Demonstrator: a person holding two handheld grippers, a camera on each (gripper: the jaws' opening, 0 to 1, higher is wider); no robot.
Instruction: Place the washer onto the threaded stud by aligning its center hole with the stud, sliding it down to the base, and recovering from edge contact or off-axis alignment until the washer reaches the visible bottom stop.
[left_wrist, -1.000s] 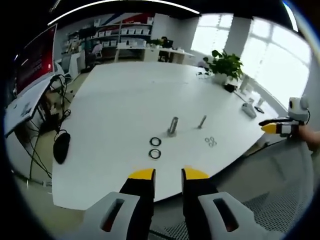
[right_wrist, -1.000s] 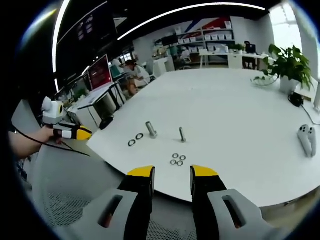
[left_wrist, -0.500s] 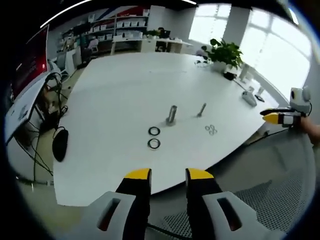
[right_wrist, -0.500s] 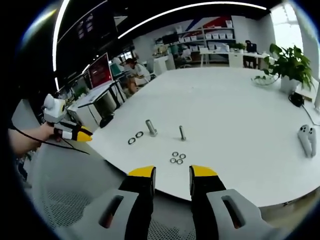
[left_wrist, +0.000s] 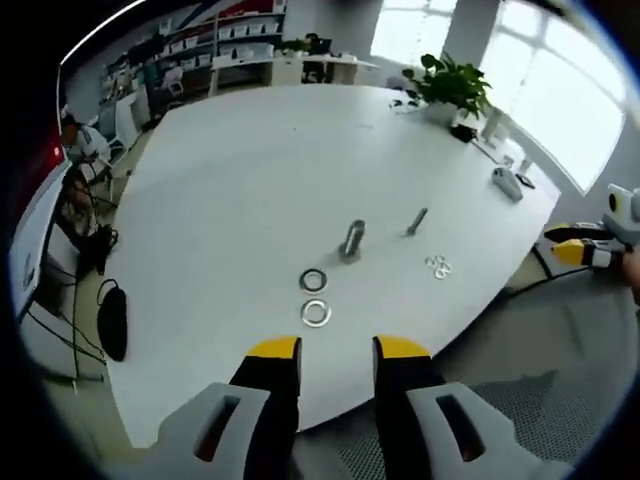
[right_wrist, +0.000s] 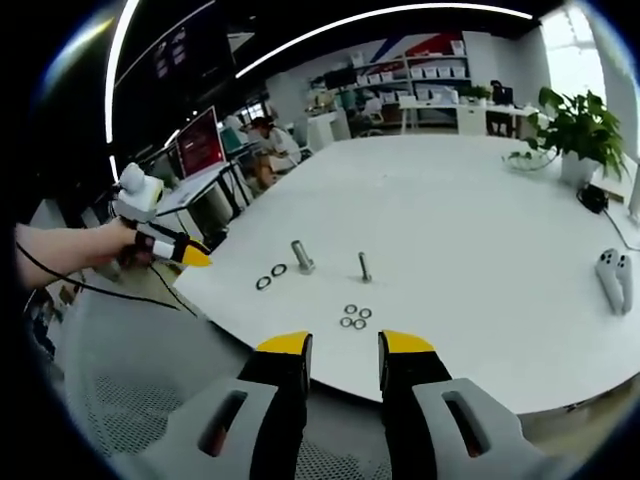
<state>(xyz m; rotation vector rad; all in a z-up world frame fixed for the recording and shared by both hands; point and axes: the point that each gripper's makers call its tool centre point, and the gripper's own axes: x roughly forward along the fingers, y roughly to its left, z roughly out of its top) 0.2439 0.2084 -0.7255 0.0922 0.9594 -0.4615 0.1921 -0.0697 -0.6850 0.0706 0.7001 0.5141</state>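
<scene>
On the white table (left_wrist: 250, 170) stand two metal studs: a thick one (left_wrist: 352, 241) and a thin one (left_wrist: 416, 221). Two large washers (left_wrist: 314, 297) lie in front of the thick stud, and several small washers (left_wrist: 436, 266) lie near the thin one. My left gripper (left_wrist: 337, 350) is open and empty, held off the table's near edge. In the right gripper view I see the thick stud (right_wrist: 301, 257), the thin stud (right_wrist: 365, 267), the large washers (right_wrist: 271, 278) and the small washers (right_wrist: 354, 319). My right gripper (right_wrist: 345, 345) is open and empty, short of the table edge.
A potted plant (right_wrist: 577, 130) and a white controller (right_wrist: 611, 275) sit on the table's right side. A black mouse-like object (left_wrist: 111, 319) lies beyond the table's left edge. Desks, monitors and seated people fill the background. A person's hand (right_wrist: 115, 243) holds the left gripper at left.
The left gripper has risen and moved toward the table, so the washers and studs now look closer. The right gripper has stayed in place.
</scene>
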